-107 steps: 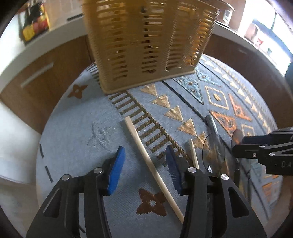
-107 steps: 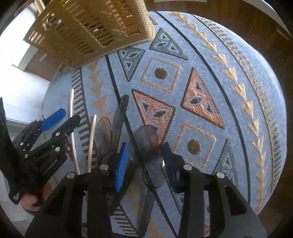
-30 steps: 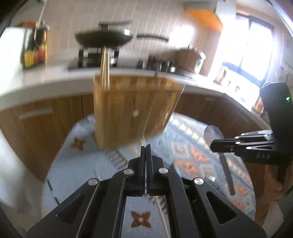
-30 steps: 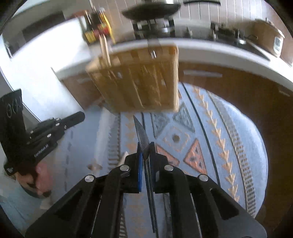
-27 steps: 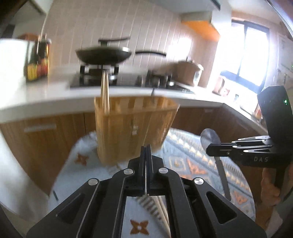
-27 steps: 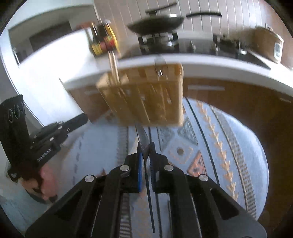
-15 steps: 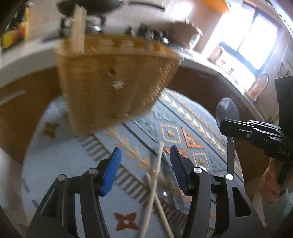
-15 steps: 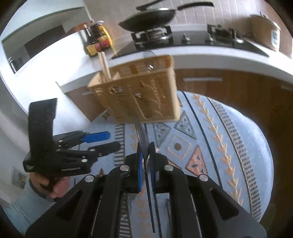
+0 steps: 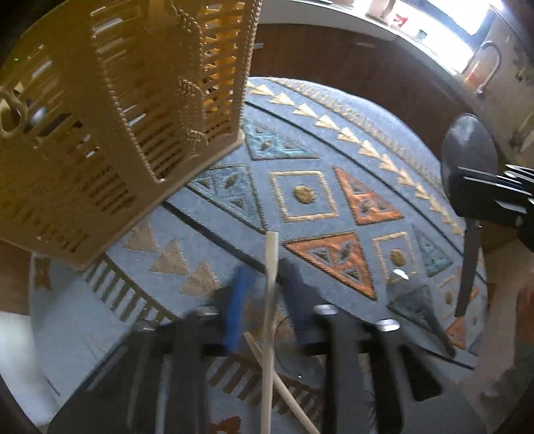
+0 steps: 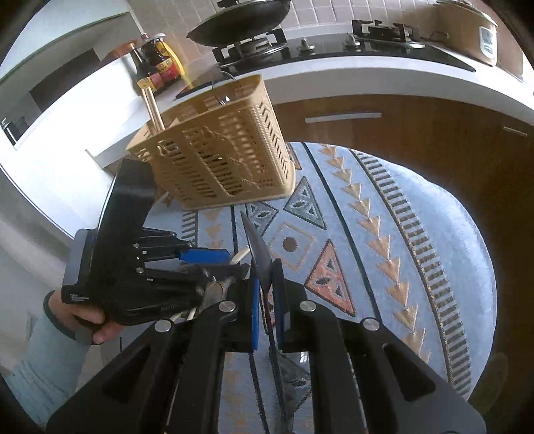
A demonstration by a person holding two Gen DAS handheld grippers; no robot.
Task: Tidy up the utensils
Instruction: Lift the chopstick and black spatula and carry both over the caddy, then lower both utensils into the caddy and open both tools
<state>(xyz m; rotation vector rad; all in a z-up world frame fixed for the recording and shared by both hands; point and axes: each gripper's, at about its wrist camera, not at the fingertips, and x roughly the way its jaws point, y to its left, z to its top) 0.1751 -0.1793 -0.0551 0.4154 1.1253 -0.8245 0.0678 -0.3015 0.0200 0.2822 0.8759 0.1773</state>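
A tan slotted utensil basket (image 9: 110, 110) stands on the patterned blue tablecloth (image 9: 317, 140); it also shows in the right wrist view (image 10: 220, 150) with chopsticks (image 10: 152, 103) upright in it. My left gripper (image 9: 263, 293) is low over the cloth, its blue pads (image 9: 237, 300) on either side of a wooden chopstick (image 9: 270, 293), a small gap still showing. A second chopstick (image 9: 280, 384) crosses under it. My right gripper (image 10: 265, 300) is shut on a dark spoon (image 10: 258, 253), seen raised in the left wrist view (image 9: 467, 153).
Another dark utensil (image 9: 424, 313) lies on the cloth by the left gripper. A white counter (image 10: 333, 76) with a stove and pan (image 10: 243, 16), sauce bottles (image 10: 157, 66) and brown cabinets (image 10: 417, 133) stands behind the round table.
My left gripper carried one chopstick up to the basket, opened, dropped back to the cloth and now closes around another chopstick. My right gripper picked up the spoon and holds it raised.
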